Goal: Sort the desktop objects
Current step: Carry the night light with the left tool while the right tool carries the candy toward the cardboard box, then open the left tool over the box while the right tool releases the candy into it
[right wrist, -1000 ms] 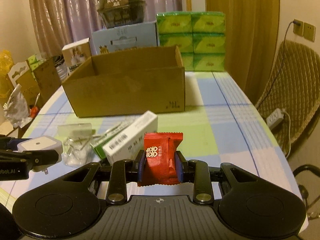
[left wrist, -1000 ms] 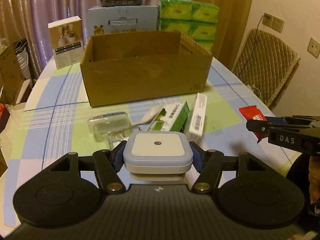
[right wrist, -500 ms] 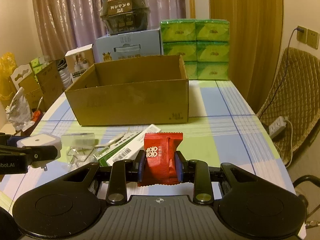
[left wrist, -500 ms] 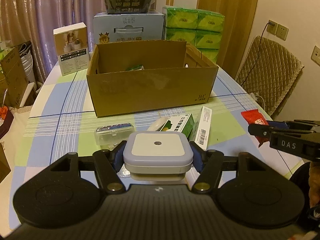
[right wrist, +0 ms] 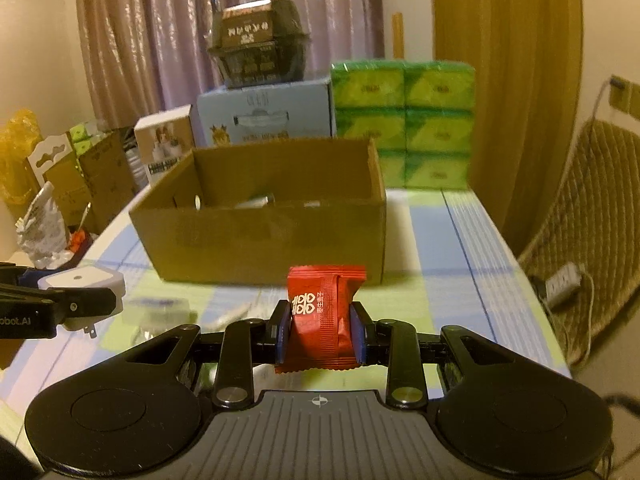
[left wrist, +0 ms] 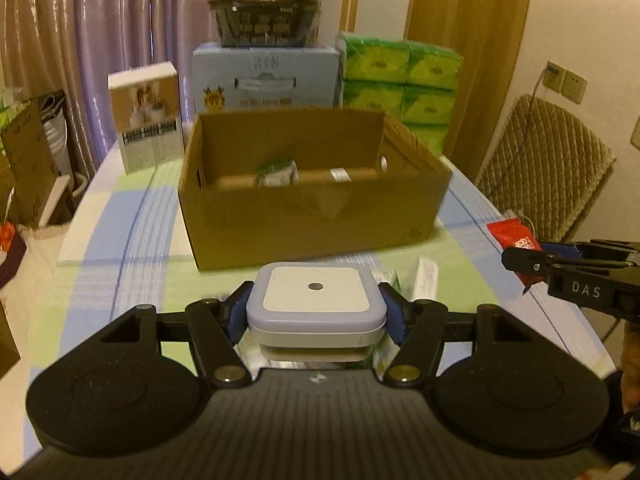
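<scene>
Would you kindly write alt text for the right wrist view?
The right gripper holds a red snack packet above a checked tablecloth, facing an open cardboard box. At left, the left gripper holds a white plug-in night light.

Left gripper: level, jaws closed on a square white plug-in night light, pads pressing its two sides. Right gripper: level, jaws clamped on a red candy packet, held upright. Both grippers side by side at similar height, well apart, fingers pointing forward.
</scene>
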Tool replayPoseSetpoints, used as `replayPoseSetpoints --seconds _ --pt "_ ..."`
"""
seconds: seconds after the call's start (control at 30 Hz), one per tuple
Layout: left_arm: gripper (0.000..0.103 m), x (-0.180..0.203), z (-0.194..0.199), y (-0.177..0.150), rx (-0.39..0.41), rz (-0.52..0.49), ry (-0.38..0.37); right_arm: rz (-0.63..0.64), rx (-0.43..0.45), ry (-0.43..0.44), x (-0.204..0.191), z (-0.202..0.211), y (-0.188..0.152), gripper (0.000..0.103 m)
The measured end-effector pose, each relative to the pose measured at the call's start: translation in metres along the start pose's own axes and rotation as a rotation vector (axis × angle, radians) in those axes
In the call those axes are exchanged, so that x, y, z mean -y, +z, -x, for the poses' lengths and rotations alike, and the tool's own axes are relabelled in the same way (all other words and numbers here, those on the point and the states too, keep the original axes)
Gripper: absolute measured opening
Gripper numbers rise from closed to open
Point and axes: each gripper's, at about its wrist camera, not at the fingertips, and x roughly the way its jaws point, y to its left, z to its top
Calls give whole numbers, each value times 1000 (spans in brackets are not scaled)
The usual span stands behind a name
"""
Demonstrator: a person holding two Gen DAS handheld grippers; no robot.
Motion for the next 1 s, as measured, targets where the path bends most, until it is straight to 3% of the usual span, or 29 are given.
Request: replayPoseSetpoints --seconds 0.23,0.5,0.73,0.8,1.0 --pt "60 -19 -33 62 61 -17 21 50 35 24 3 -44 63 28" --pt "60 -47 -95 123 88 -16 51 48 12 68 -4 -117 120 28" --pt "61 -65 -142 136 84 23 39 26 -33 79 -9 -171 133 28" --pt "66 -69 -151 136 81 33 43 21 -49 85 -10 -182 132 28" --pt "70 -80 -143 127 110 51 49 1 -82 100 -9 -202 128 28"
